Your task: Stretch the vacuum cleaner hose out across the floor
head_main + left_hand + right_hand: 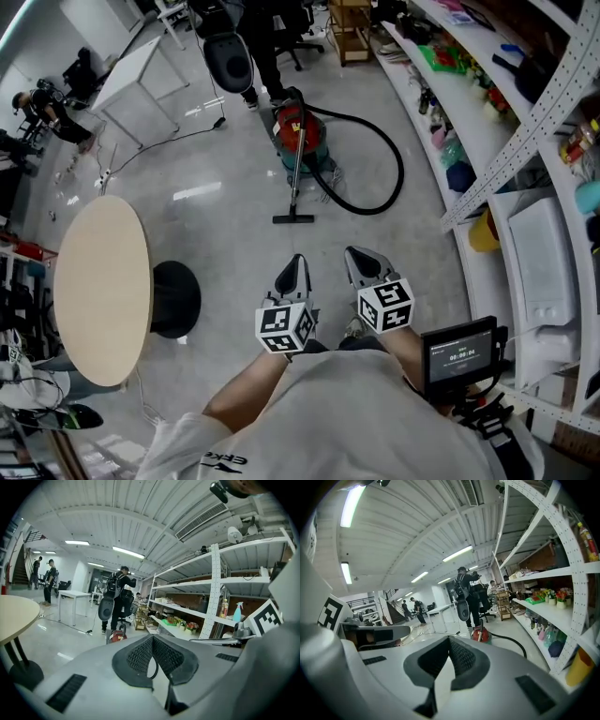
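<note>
Both jaws together, nothing held: left gripper [296, 267], right gripper [364, 262]. Hose [397, 164] lies looped on floor beside vacuum cleaner [305, 131], well ahead of me. Risk: I yank loop, canister tips; hose end possibly snags behind wand [295, 178].

Workshop furniture
Round table [101, 286] by the floor's [216, 244] left edge; stocked shelves [525, 129] along its right edge; white desk [141, 70] beyond.

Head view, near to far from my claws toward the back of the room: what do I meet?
Left claw and right claw side by side, both shut → floor nozzle → red vacuum cleaner → standing person.
</note>
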{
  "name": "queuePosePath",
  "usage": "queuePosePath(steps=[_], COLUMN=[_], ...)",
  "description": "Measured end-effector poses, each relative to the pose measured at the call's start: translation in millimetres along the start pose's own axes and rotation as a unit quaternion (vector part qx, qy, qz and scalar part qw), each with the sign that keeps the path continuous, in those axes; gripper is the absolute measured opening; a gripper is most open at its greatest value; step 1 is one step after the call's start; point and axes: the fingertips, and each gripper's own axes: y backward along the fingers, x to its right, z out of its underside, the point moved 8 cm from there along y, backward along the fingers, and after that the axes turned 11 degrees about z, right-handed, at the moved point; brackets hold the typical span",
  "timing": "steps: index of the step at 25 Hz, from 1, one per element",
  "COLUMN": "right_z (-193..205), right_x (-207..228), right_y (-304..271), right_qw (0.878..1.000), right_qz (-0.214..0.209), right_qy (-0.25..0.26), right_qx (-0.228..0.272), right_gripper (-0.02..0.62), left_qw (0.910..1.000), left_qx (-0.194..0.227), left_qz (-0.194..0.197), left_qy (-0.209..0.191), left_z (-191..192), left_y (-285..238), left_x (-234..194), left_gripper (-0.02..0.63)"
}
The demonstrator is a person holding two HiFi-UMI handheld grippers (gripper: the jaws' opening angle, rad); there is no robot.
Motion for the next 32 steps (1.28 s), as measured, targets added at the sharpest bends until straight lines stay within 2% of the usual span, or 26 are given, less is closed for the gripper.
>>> queuePosePath(steps=[8,14,21,26,32], right_z=[-26.1,-61.9,-120.1,-137.4,-145.6], right_x=[40.3,56.9,50.1,49.9,72.8], right_y=[-77.7,-160.5,-254.9,-308.2,-375.0], right_qw=[1.000,1.000,0.999,0.999,0.999], right_qz=[0.003,0.014,0.024,0.021,0.016], right_qy=[-0.003,0.020,0.043,0.048,0.046], right_qx=[-0.003,-0.011,0.007,-0.007,-0.023], right_gripper=[0.002,0.002,0.002,0.002,0.002], left_qw=[1.0000,0.9998,0.9997,0.9998,0.9996], left_qx=[-0.002,0.007,0.015,0.007,-0.009], left_qz=[0.000,0.010,0.018,0.005,-0.014], left_qy=[0.002,0.015,0.008,0.015,0.022], left_z=[-13.3,-36.2,-79.1,-91.9,-91.1], left_y=[-76.5,-144.1,-198.8,-225.9,-272.6], left_x=[-40.9,-101.7,-183.9,-227.3,-267.0], left_gripper=[0.000,0.000,0.000,0.000,0.000])
